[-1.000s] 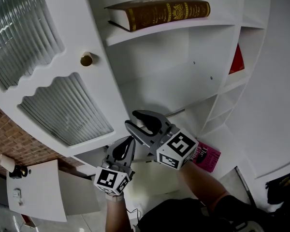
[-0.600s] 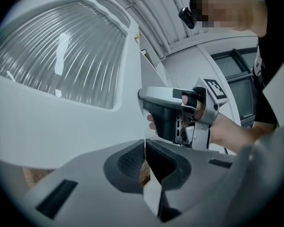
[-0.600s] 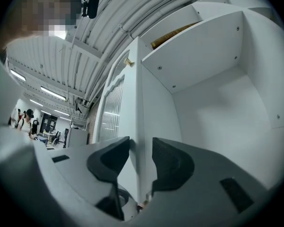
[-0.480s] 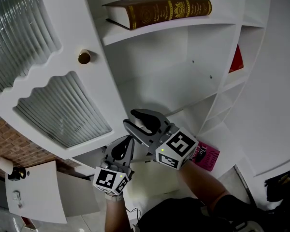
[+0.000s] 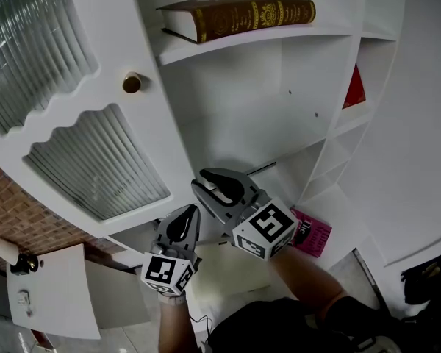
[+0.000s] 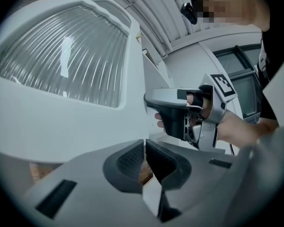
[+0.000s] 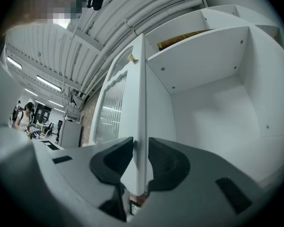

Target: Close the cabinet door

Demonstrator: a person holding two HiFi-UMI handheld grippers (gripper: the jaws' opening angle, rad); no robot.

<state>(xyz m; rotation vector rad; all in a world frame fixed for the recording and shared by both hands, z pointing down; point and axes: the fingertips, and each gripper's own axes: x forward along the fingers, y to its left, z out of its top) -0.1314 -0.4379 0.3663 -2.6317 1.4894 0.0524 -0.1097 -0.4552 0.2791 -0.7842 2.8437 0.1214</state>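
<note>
The white cabinet door (image 5: pixel 148 132) with ribbed glass panes and a brass knob (image 5: pixel 131 82) stands swung open at the left. My right gripper (image 5: pixel 209 184) straddles the door's lower free edge (image 7: pixel 139 93). Its jaws are closing, one pad on each face of the panel (image 7: pixel 140 148). My left gripper (image 5: pixel 189 215) hangs just below and left of it, shut with nothing in it (image 6: pixel 145 148). The left gripper view shows the right gripper (image 6: pixel 154 103) against the door (image 6: pixel 61 122).
The open cabinet (image 5: pixel 279 101) has white shelves. A brown and gold book (image 5: pixel 242 17) lies on the upper one. At the right are a red book (image 5: pixel 355 87) and a pink book (image 5: pixel 312 234). A brick wall (image 5: pixel 15 204) is at the lower left.
The right gripper's jaws have narrowed onto the door's edge. Both hands have stayed in place and the door has not visibly swung.
</note>
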